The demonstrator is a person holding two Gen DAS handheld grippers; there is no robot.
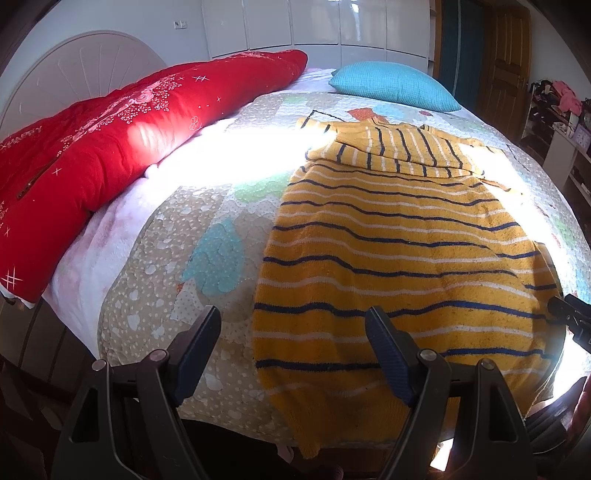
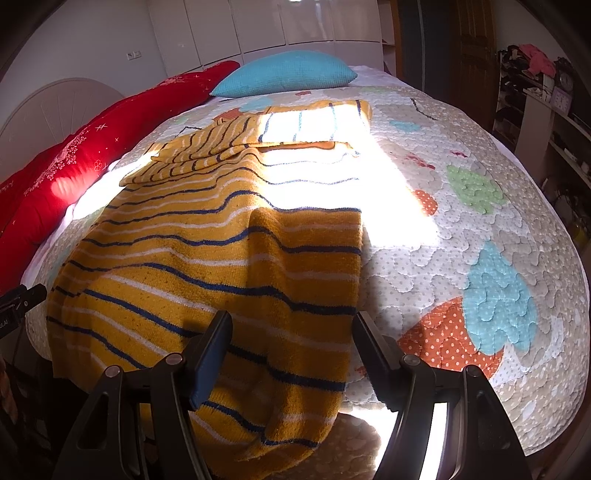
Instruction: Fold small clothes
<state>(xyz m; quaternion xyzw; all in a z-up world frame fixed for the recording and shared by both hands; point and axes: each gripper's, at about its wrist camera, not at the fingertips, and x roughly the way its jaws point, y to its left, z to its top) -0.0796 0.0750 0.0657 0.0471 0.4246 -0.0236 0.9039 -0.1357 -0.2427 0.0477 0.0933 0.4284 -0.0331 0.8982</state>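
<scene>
A bed (image 1: 155, 236) covered by a patterned quilt (image 2: 461, 229) is seen before white wardrobes (image 1: 295, 26). A red duvet (image 1: 110, 122) and blue pillow (image 2: 288, 74) are laid beyond the yellow striped sweater (image 1: 388, 251), spread mid-quilt. Over its hem, left tool (image 1: 293, 354) and right tool (image 2: 291, 354) are held spread, gripping nothing.

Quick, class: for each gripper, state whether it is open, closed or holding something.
Left gripper: open, holding nothing, above the sweater's hem edge.
Right gripper: open, holding nothing, jaws straddling the sweater's other hem corner.
</scene>
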